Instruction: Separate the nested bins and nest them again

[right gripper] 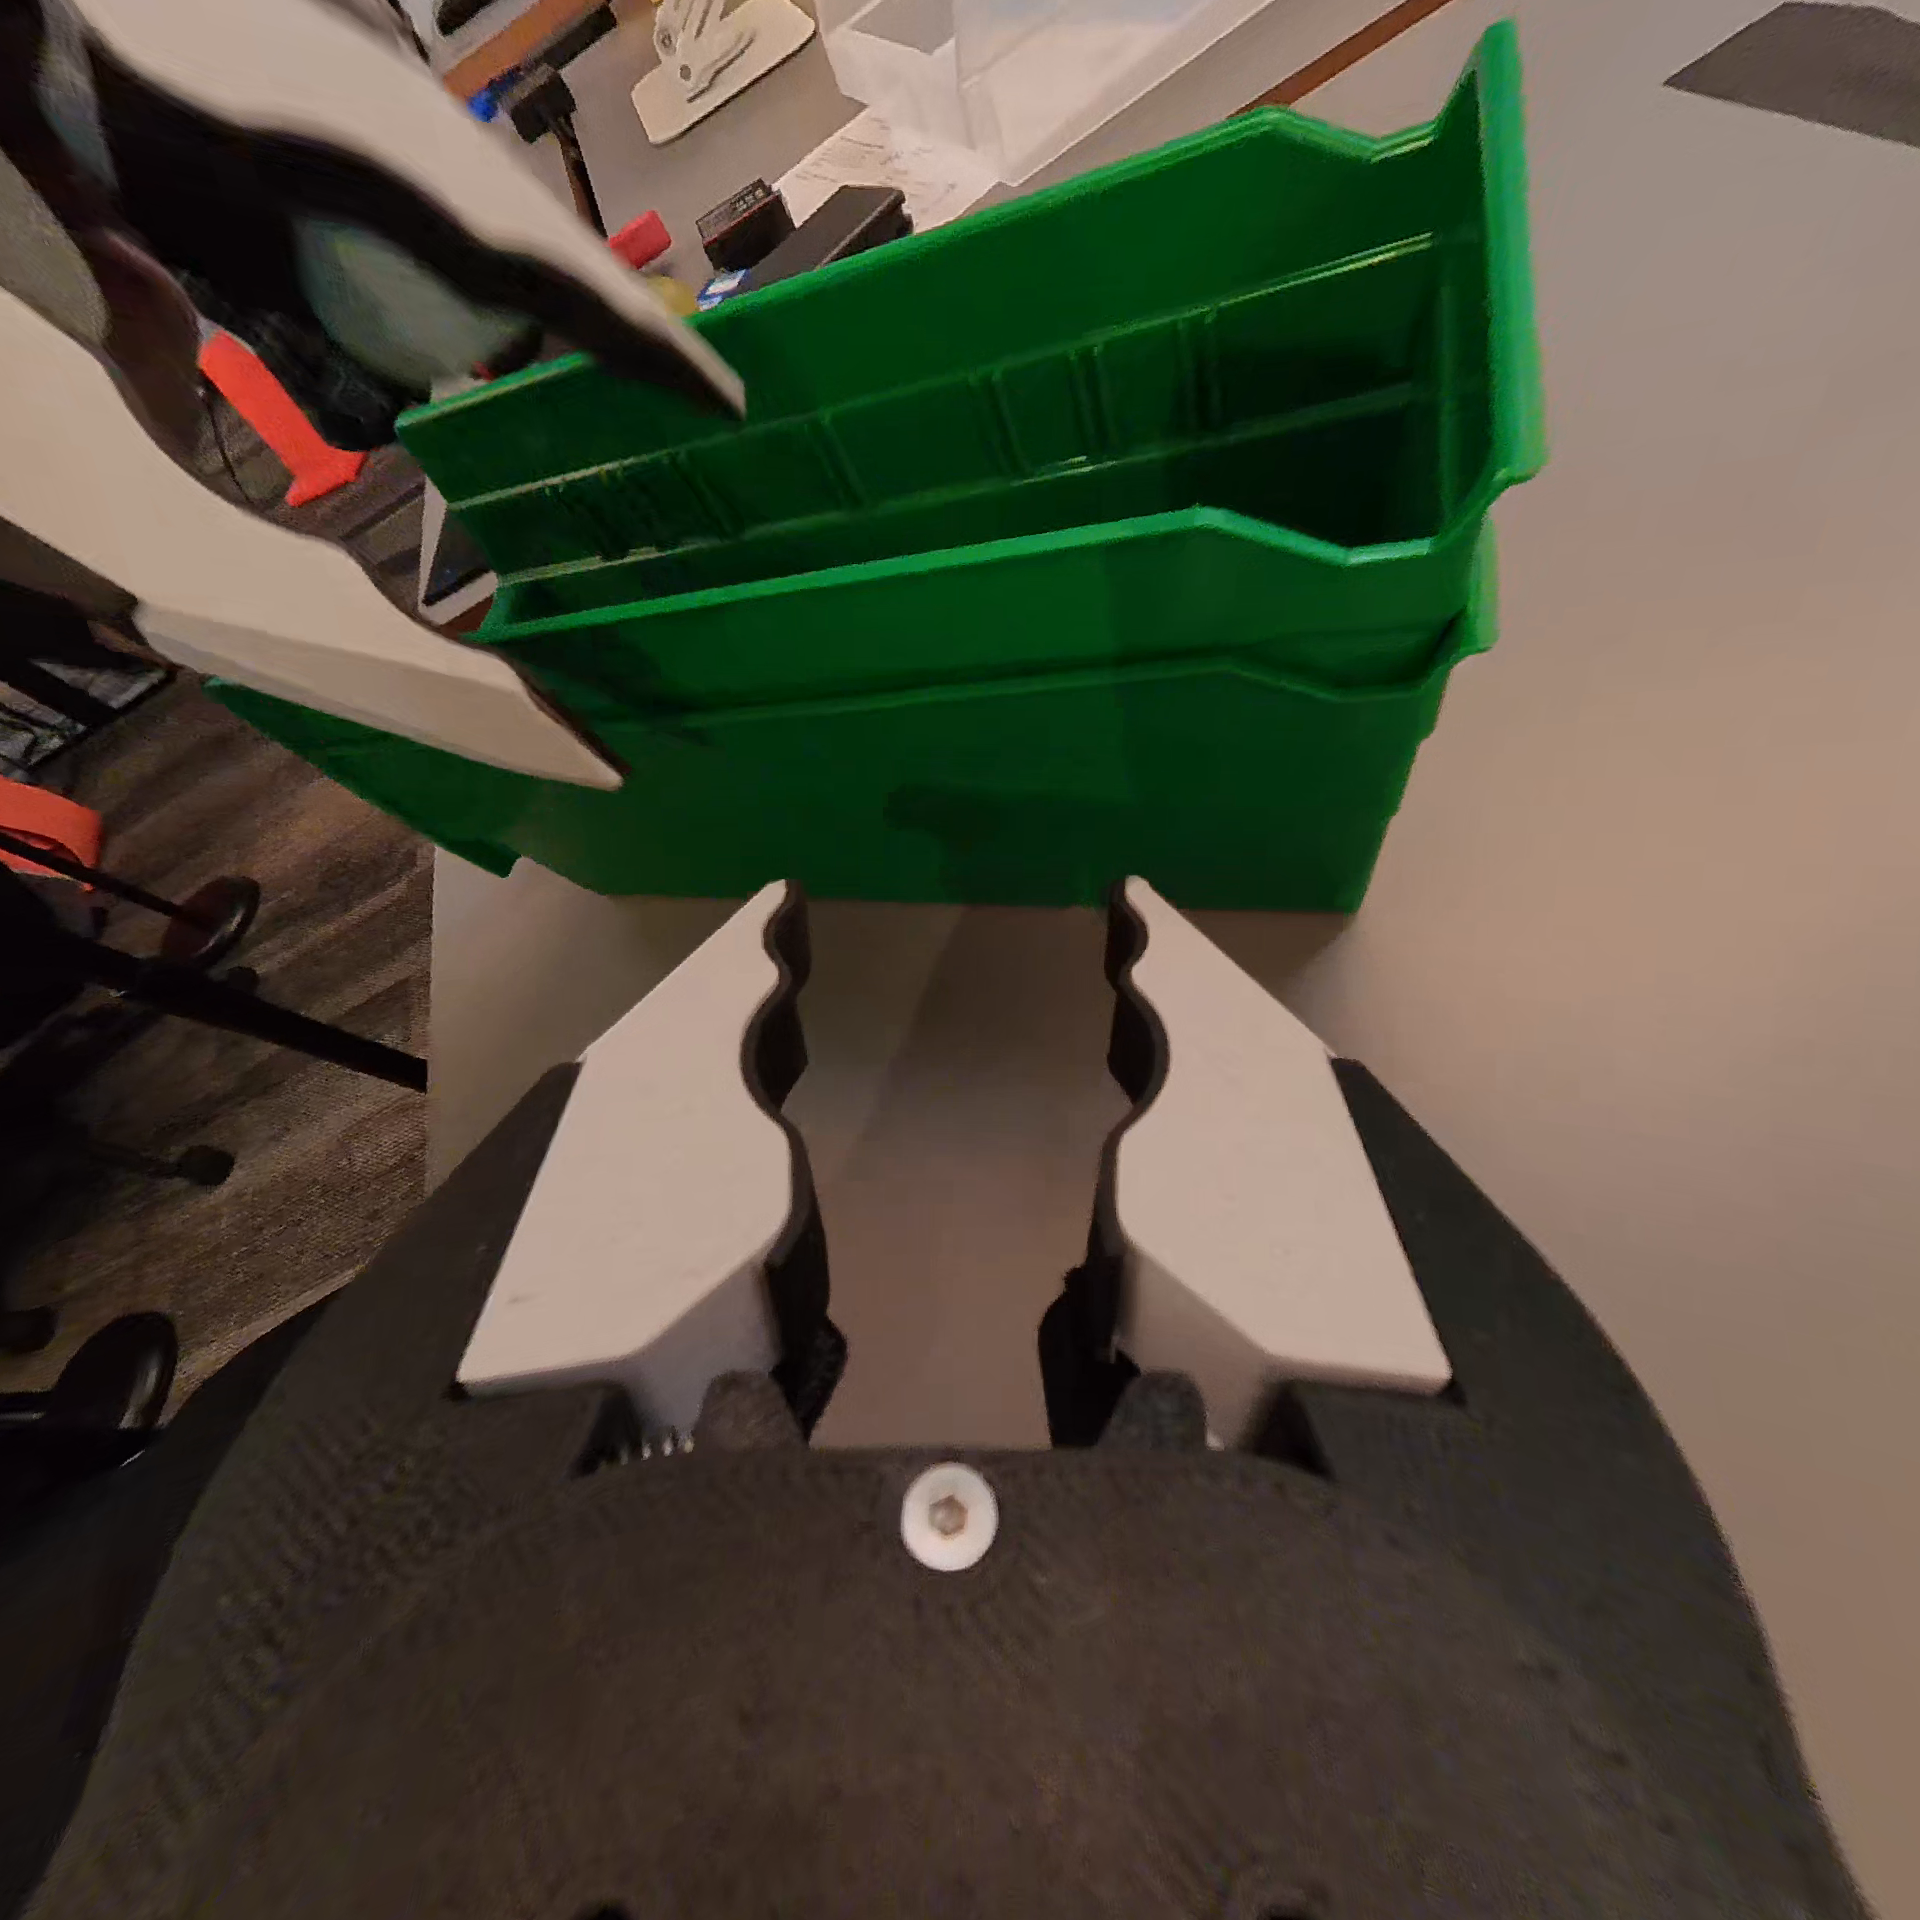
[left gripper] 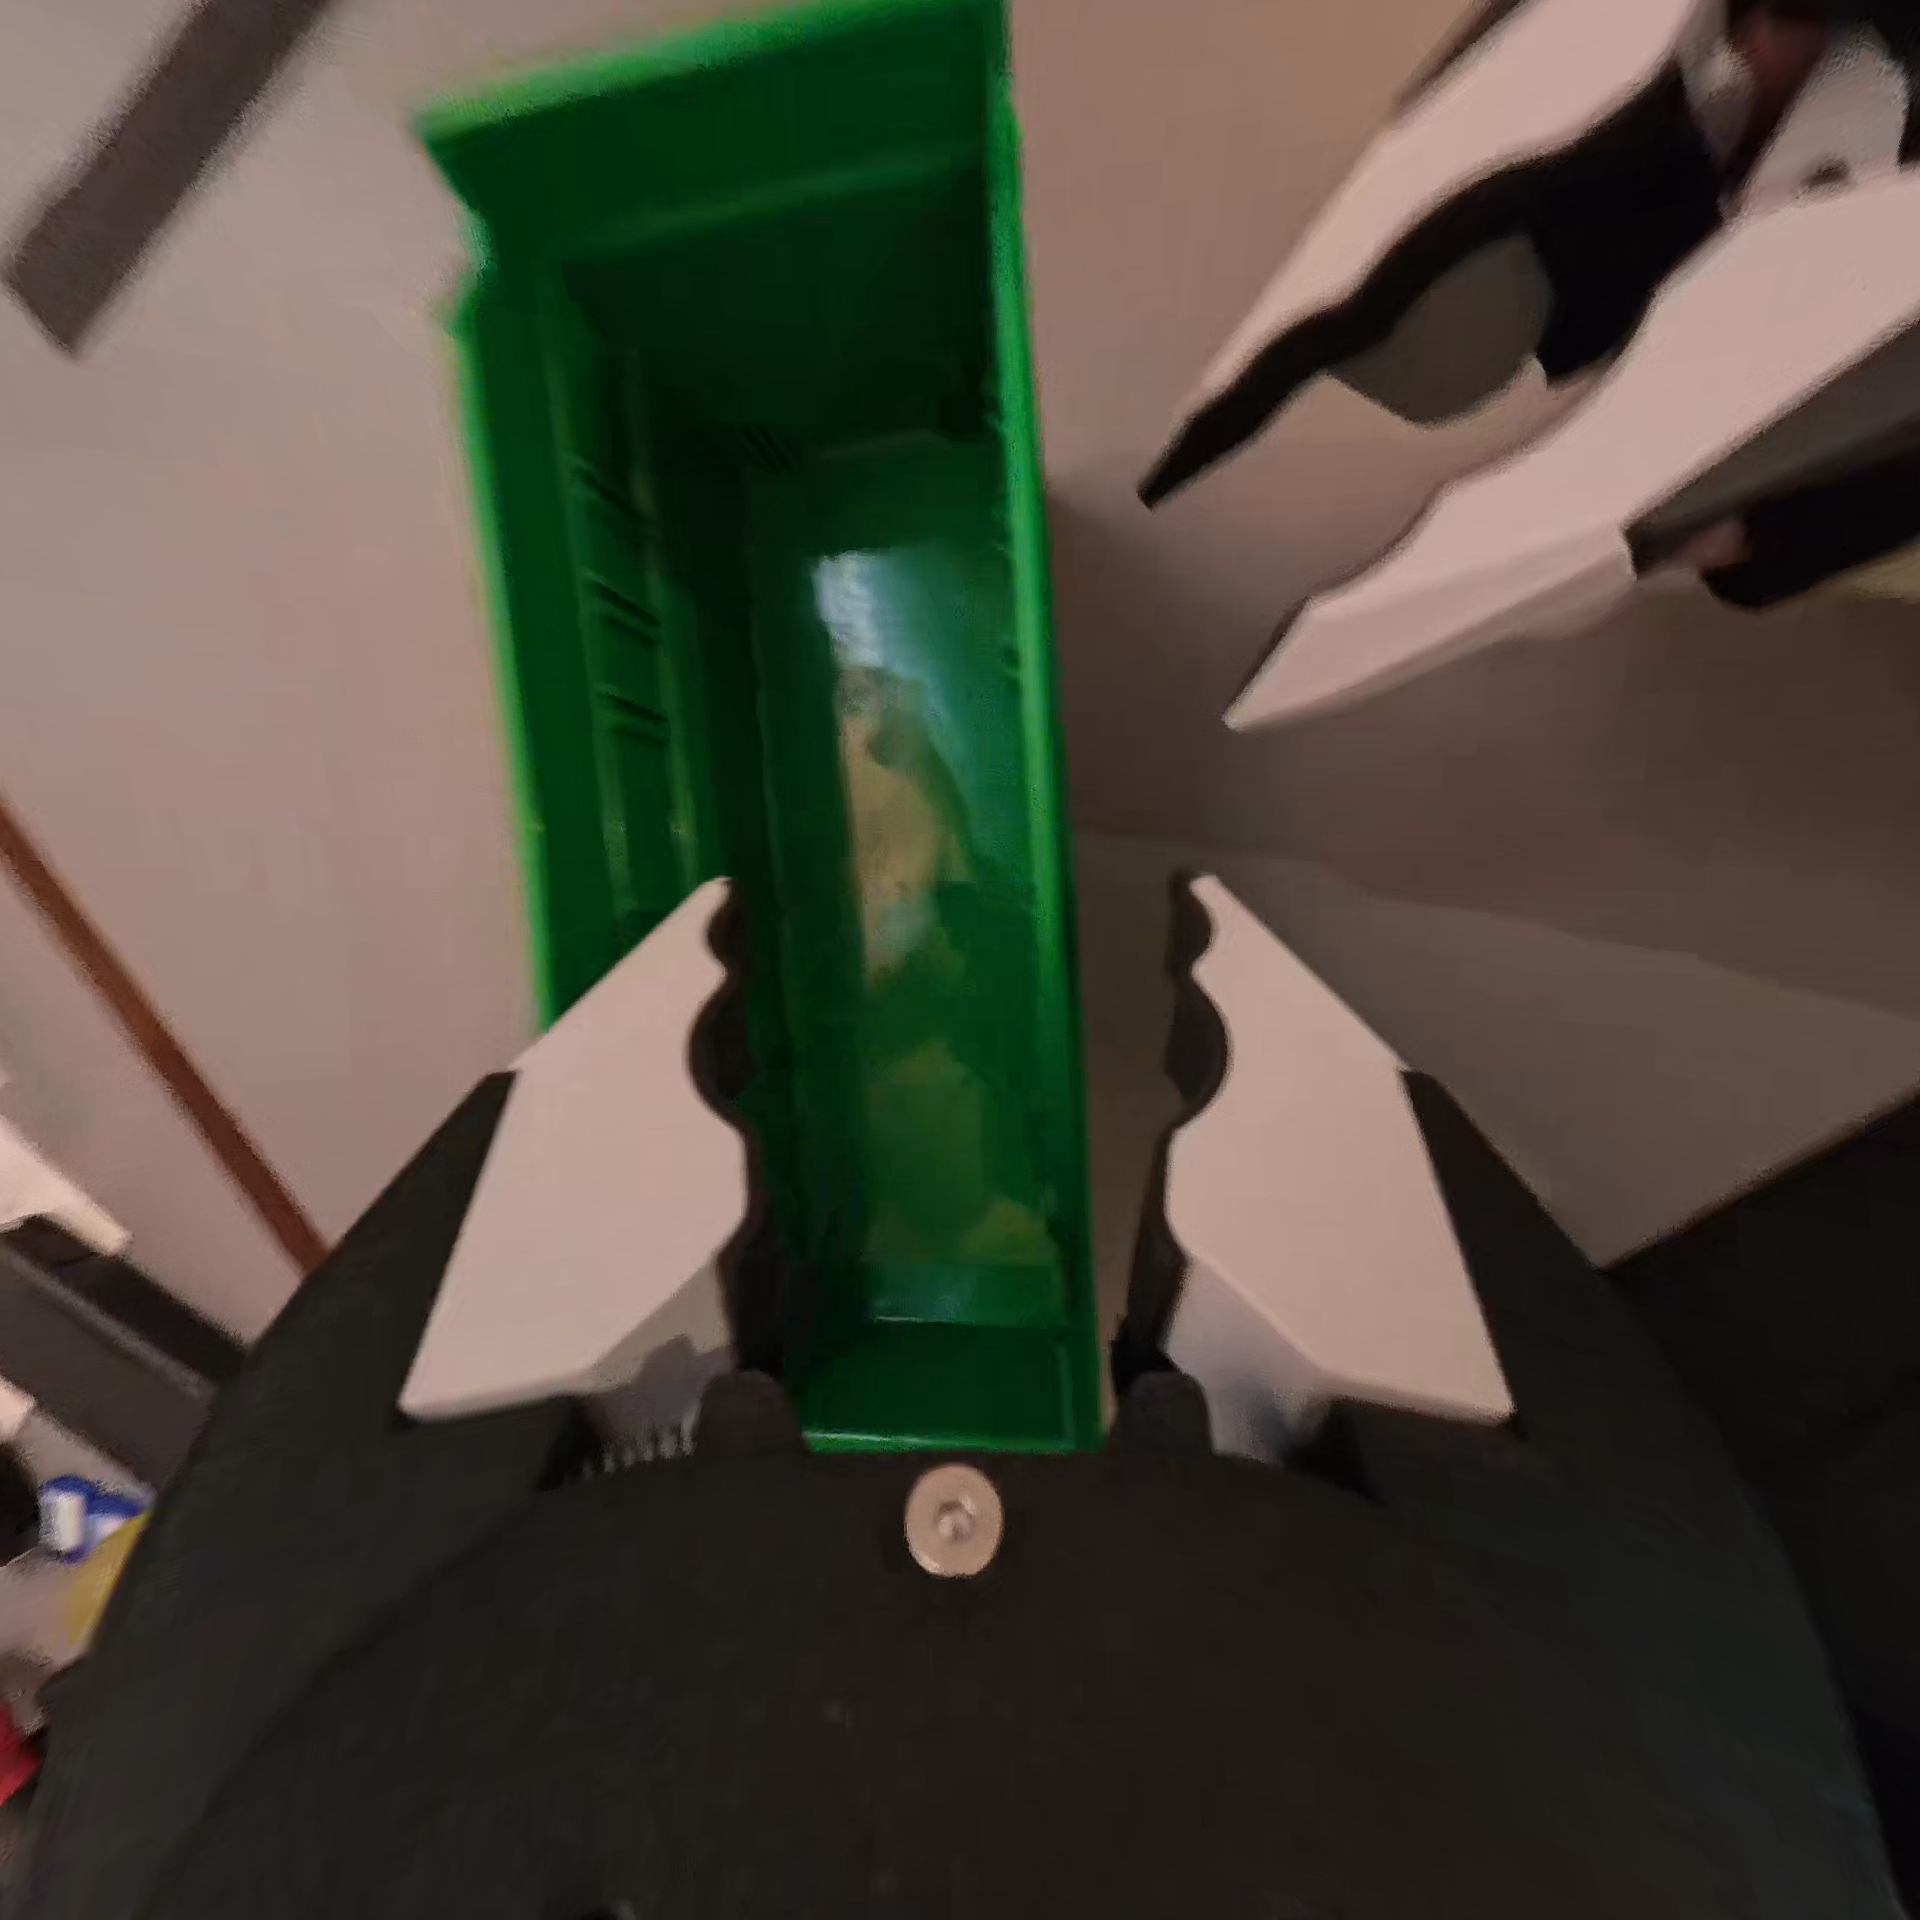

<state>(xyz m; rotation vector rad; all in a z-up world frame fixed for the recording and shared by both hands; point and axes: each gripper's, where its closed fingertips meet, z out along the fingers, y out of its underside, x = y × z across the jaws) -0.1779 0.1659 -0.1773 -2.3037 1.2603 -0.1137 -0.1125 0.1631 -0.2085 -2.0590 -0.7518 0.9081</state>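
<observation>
Straddling nested bins (left gripper: 914, 935), left tongs (left gripper: 951, 904)

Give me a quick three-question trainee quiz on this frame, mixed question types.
1. True or false: the right gripper is shut on a bin.
2. The inner bin sits: A) inside the outer bin; B) beside it; C) under it.
3. Fill in: the bins lie between the fingers of the ____ gripper.

Key: 1 false, it is open and empty; 2 A; 3 left, the left gripper.
</observation>
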